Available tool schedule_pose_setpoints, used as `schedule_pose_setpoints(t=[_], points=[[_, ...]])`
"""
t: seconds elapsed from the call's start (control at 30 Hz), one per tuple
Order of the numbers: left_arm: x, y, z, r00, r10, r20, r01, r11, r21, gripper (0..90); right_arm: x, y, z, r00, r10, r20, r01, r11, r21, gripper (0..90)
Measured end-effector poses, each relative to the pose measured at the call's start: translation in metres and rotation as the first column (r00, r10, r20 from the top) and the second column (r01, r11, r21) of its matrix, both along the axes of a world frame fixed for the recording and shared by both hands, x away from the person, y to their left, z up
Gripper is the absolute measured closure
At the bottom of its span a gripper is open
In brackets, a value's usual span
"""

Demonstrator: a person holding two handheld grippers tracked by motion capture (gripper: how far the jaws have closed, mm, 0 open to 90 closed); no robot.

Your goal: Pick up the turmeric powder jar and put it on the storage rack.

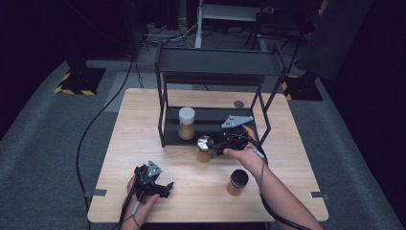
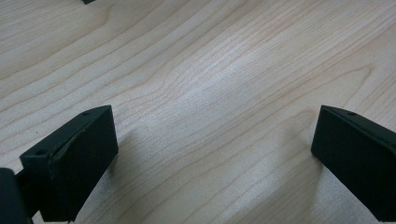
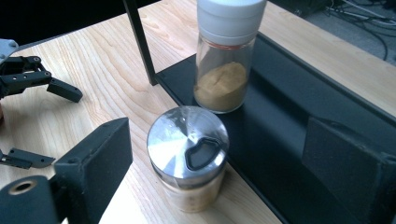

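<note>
Near edge, seven o'clock: left gripper rests idle on the table, jaws wide, nothing between. At centre, right gripper straddles the steel-lid jar, jaws open, pads not yet touching. The jar stands just before the rack; a white-lid jar sits beyond at twelve. Advice: centre the pads low on the glass, close squarely, keep it upright.

Left gripper low, fingers wide apart, right gripper reaching forward, fingers spread

a lab or recording studio: a lone wooden counter on grey carpet, hazard-taped stand bases, loose floor cables, dark surroundings.
</note>
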State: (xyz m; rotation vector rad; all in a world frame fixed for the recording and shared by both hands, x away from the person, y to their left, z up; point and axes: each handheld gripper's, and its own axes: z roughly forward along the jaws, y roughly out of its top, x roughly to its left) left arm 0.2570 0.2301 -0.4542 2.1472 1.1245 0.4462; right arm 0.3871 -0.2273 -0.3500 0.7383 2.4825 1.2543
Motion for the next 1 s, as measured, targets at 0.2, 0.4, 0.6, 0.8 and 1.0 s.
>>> schedule_pose_setpoints(t=[0.2,0.4,0.6,0.8,1.0], points=[[0.0,0.0,0.0,1.0,0.0,0.0,0.0,1.0,0.0,0.1,0.005,0.014,-0.004,0.9997,0.014,-0.02,-0.014,0.9998,-0.011,9.1],[0.0,0.0,0.0,1.0,0.0,0.0,0.0,1.0,0.0,0.2,0.011,0.026,-0.01,0.9989,0.019,-0.042,-0.019,0.9996,-0.02,9.9],[0.0,0.0,0.0,1.0,0.0,0.0,0.0,1.0,0.0,0.1,0.016,0.037,-0.012,0.9982,0.041,-0.044,-0.044,0.9975,-0.056,12.6],[0.0,0.0,0.0,1.0,0.0,0.0,0.0,1.0,0.0,0.2,0.025,0.044,-0.018,0.9959,0.056,-0.07,-0.062,0.9946,-0.083,14.7],[0.0,0.0,0.0,1.0,0.0,0.0,0.0,1.0,0.0,0.2,0.03,0.052,-0.019,0.9944,0.053,-0.092,-0.065,0.989,-0.133,17.4]])
